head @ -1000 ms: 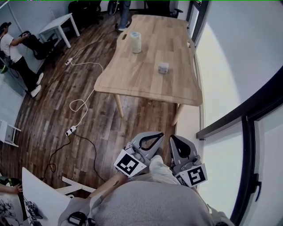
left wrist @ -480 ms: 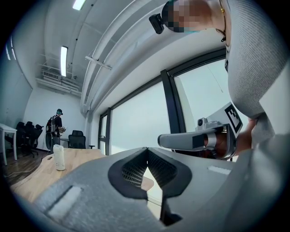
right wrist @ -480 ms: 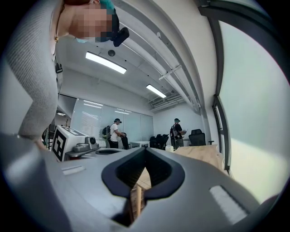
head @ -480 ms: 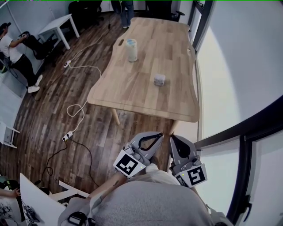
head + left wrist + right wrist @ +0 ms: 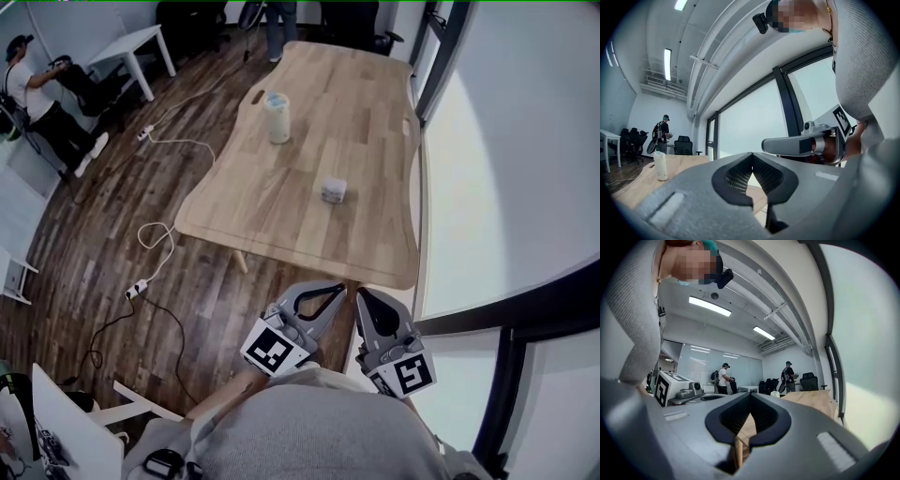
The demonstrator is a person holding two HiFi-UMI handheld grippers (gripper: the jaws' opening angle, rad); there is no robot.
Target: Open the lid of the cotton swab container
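A small pale container [image 5: 334, 191] stands near the middle of the wooden table [image 5: 281, 230]. A tall white cylinder with a bluish top [image 5: 276, 117] stands further back and also shows in the left gripper view [image 5: 660, 165]. Both grippers are held side by side in front of my body, short of the table's near edge and apart from both objects. My left gripper [image 5: 339, 287] has its jaws together with nothing between them. My right gripper [image 5: 361, 292] is likewise shut and empty. Each gripper view looks level across the tabletop [image 5: 637, 180] [image 5: 811, 401].
A glass wall with dark frames [image 5: 506, 309] runs along the right. Power strips and white and black cables [image 5: 155, 272] lie on the wood floor to the left. A person [image 5: 37, 103] and a white side table [image 5: 131, 47] are at far left, dark chairs [image 5: 352, 19] behind the table.
The table and its two containers have come closer and lower in the head view. Both grippers stay shut and side by side, carried forward together towards the table's near edge.
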